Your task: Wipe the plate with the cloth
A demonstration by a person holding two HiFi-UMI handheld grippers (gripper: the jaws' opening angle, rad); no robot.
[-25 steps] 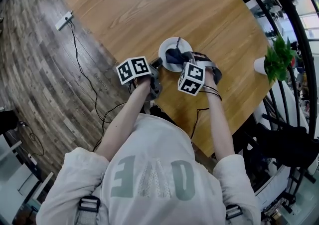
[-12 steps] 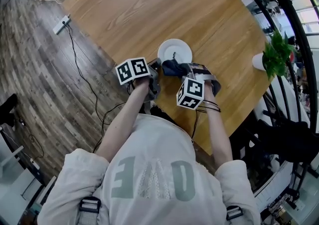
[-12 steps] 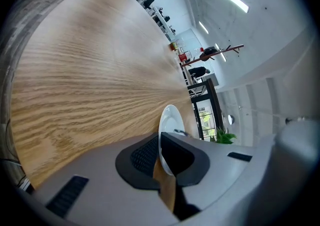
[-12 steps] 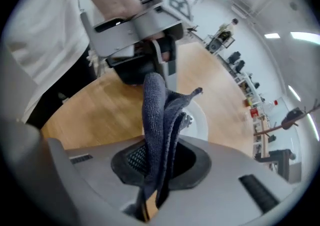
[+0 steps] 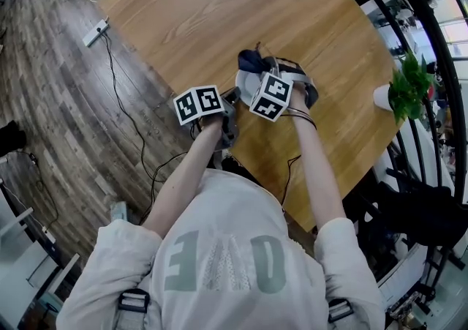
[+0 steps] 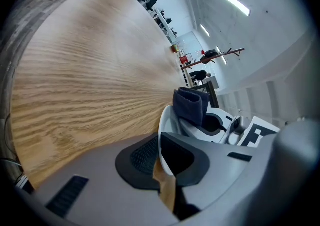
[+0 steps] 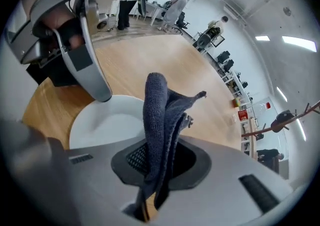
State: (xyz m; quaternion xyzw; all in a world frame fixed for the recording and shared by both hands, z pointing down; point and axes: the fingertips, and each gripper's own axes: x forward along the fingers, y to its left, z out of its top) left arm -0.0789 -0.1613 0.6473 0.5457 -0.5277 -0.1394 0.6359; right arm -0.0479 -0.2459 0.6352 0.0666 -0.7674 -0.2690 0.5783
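Fingers of the left gripper (image 6: 159, 162) clamp the near rim of the white plate (image 7: 100, 120). Those of the right gripper (image 7: 156, 167) pinch the dark blue cloth (image 7: 157, 104), held over the plate's far side. The plate sits close to the near edge of the round wooden table (image 5: 183, 14), with wide bare wood beyond it. A potted plant (image 5: 402, 83) stands at the right edge, beside a black railing (image 5: 431, 36). Plank floor (image 5: 58, 116) with a power strip (image 5: 95, 31) lies to the left.
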